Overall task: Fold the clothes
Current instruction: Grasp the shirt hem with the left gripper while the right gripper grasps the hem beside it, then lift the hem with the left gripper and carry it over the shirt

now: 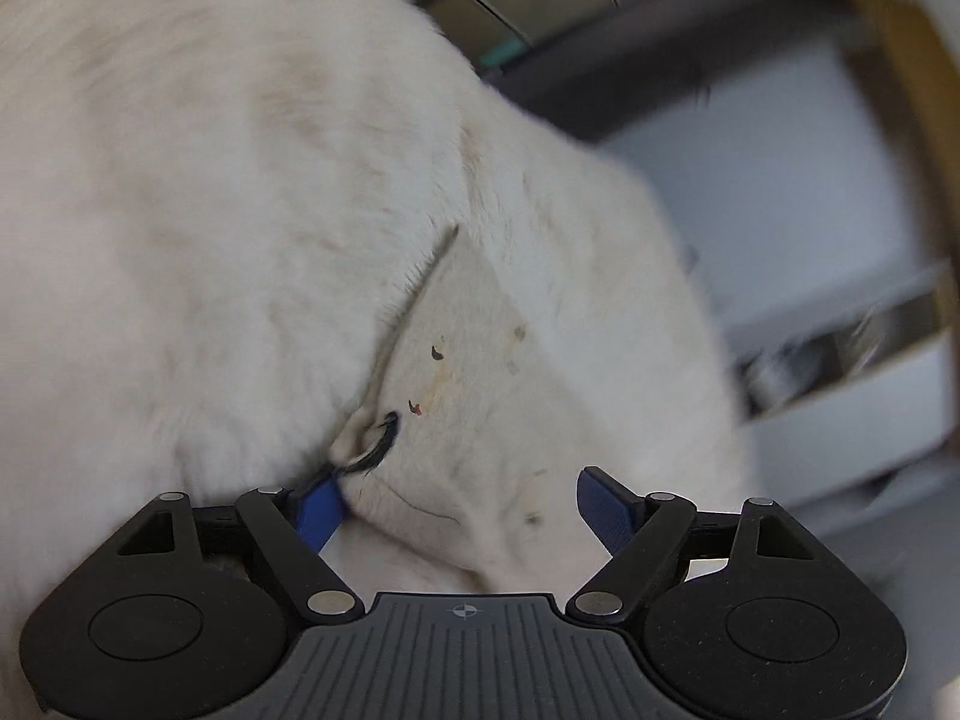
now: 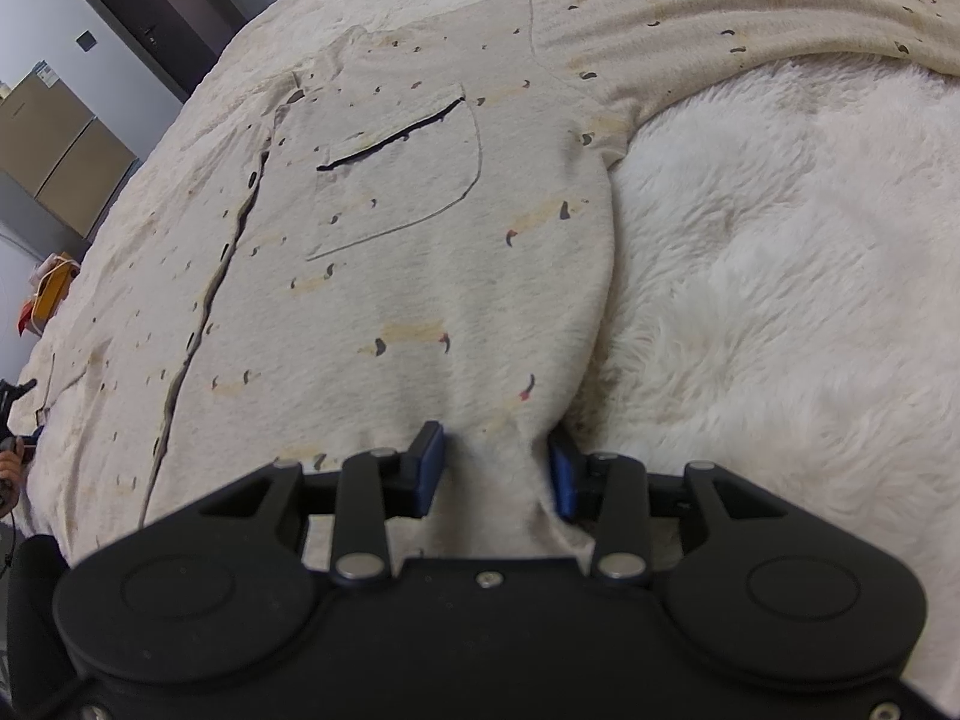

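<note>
A cream pyjama shirt [image 2: 408, 276] with small dark and yellow prints lies flat on a fluffy white blanket [image 2: 780, 276]. It has a chest pocket [image 2: 402, 180] with dark trim, and one sleeve [image 2: 720, 18] stretches to the far right. My right gripper [image 2: 497, 468] has its blue pads on either side of a bunched bit of the shirt's hem, jaws part open. My left gripper [image 1: 459, 507] is wide open over a corner of the shirt [image 1: 480, 372] at the blanket's edge, its left pad [image 1: 318, 510] touching the fabric.
In the left wrist view, white drawers [image 1: 840, 408] and a dark surface [image 1: 630, 78] lie beyond the blanket's [image 1: 180, 210] edge. In the right wrist view, cardboard boxes [image 2: 54, 144], a dark cabinet [image 2: 150, 6] and an orange object [image 2: 54, 288] stand at far left.
</note>
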Action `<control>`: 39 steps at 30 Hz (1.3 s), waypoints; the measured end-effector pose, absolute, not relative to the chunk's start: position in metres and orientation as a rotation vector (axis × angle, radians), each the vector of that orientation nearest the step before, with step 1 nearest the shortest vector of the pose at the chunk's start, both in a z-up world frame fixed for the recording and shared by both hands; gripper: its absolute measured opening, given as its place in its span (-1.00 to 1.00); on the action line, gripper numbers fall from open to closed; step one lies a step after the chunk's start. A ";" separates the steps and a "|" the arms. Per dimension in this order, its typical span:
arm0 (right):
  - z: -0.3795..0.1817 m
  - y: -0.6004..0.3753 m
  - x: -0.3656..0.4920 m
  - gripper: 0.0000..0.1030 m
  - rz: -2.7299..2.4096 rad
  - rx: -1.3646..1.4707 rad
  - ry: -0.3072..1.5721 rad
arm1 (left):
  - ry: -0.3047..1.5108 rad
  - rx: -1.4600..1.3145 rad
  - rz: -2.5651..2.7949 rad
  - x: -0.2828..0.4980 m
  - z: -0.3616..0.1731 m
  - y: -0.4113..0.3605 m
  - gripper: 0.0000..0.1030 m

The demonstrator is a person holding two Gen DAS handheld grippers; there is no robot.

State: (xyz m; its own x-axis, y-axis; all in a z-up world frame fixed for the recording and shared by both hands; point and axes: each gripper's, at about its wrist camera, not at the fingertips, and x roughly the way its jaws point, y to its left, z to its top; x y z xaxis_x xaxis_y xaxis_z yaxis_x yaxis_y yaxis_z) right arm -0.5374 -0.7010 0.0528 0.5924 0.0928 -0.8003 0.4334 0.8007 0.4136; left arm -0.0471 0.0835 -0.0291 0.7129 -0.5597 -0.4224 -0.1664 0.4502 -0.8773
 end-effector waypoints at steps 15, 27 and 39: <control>0.056 -0.695 -0.538 -0.24 -0.213 0.618 0.919 | 0.674 -1.043 -0.092 -0.023 -0.017 0.028 -0.98; 0.064 -0.696 -0.541 -0.24 -0.152 0.630 0.861 | 0.428 -0.646 -0.219 -0.040 0.112 -0.064 -0.98; 0.070 -0.703 -0.548 -0.24 -0.121 0.696 0.775 | 0.393 -0.461 -0.412 -0.071 0.172 -0.140 -0.98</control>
